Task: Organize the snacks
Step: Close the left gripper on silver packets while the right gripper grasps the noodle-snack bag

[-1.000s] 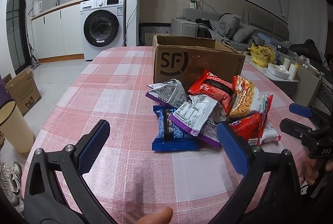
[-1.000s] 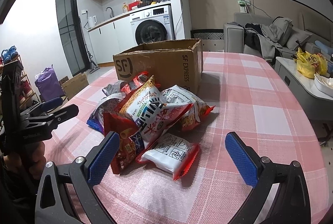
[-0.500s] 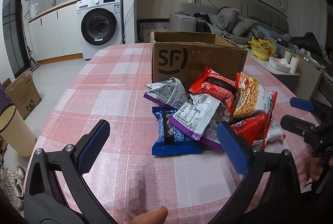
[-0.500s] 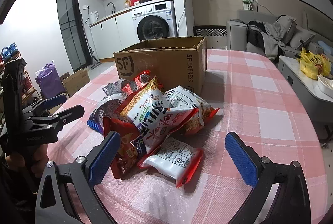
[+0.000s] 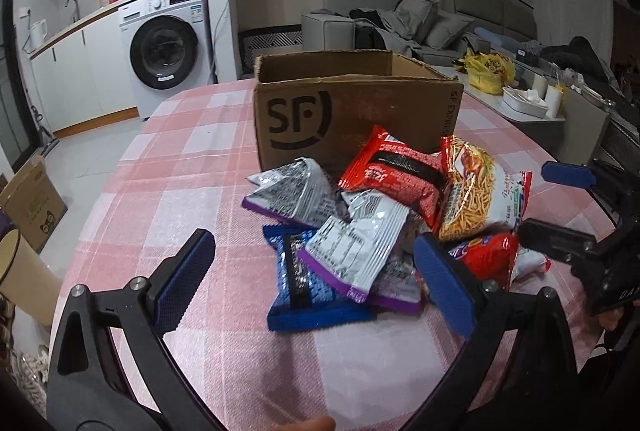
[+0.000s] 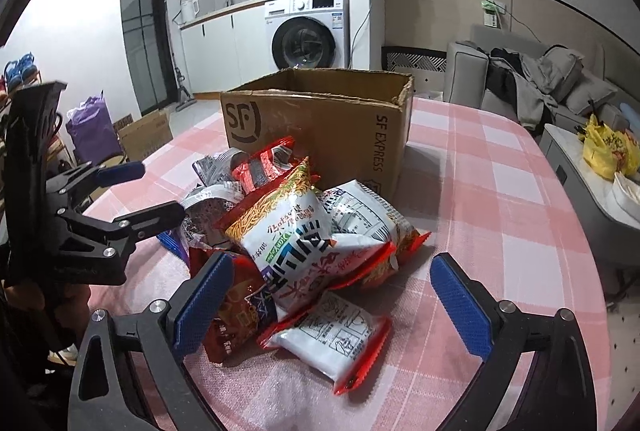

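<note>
Left gripper (image 5: 316,277) & right gripper (image 6: 332,305) both spread wide, holding nothing; snack packets (image 6: 304,239) piled just ahead, SF cardboard box (image 5: 352,115) beyond.

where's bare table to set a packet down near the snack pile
Bare checked cloth lies left of the snack pile and the cardboard box, and right of both. It is crowded straight before the box, where packets overlap up to its front wall.

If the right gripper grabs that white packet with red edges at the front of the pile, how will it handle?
The white packet with red edges looks like thin film, so it will probably flex and sag. It appears puffy and small, so it is likely light. Its glossy wrapper may slip between the right gripper pads unless they close on the crimped edge. It lies partly under the noodle bag, which may shift.
</note>
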The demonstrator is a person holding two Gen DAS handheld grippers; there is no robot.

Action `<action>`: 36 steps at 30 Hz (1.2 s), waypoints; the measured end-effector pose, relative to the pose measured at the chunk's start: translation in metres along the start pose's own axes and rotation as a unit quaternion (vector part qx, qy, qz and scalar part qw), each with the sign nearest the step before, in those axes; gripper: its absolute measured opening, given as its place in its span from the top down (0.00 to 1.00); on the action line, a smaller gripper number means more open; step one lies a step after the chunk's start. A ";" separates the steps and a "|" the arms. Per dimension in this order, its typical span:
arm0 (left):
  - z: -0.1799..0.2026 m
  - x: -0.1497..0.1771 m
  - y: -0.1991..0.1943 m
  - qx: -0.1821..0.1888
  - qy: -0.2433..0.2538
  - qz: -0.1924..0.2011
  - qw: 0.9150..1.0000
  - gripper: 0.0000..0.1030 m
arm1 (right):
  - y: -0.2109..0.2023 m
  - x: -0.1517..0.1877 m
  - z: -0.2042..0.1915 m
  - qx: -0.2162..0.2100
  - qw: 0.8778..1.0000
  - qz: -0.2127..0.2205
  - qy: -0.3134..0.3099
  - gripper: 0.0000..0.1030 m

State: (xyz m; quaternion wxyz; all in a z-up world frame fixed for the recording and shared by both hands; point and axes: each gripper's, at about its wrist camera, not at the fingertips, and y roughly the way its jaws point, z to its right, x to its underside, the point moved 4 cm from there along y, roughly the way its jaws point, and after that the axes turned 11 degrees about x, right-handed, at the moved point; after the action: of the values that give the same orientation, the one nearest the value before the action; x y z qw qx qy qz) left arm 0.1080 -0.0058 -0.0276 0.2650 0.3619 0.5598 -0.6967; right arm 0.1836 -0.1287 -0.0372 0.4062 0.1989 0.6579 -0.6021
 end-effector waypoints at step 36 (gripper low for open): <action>0.008 -0.011 0.065 0.120 0.014 -0.068 0.990 0.63 | 0.035 -0.014 -0.015 -0.057 0.994 -0.034 -0.082 0.32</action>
State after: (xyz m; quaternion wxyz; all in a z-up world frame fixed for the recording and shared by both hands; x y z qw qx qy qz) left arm 0.1634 -0.0294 -0.0558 0.1642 0.3616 0.4994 -0.7700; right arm 0.2138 -0.1048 -0.0492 0.4484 0.1032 0.6620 -0.5916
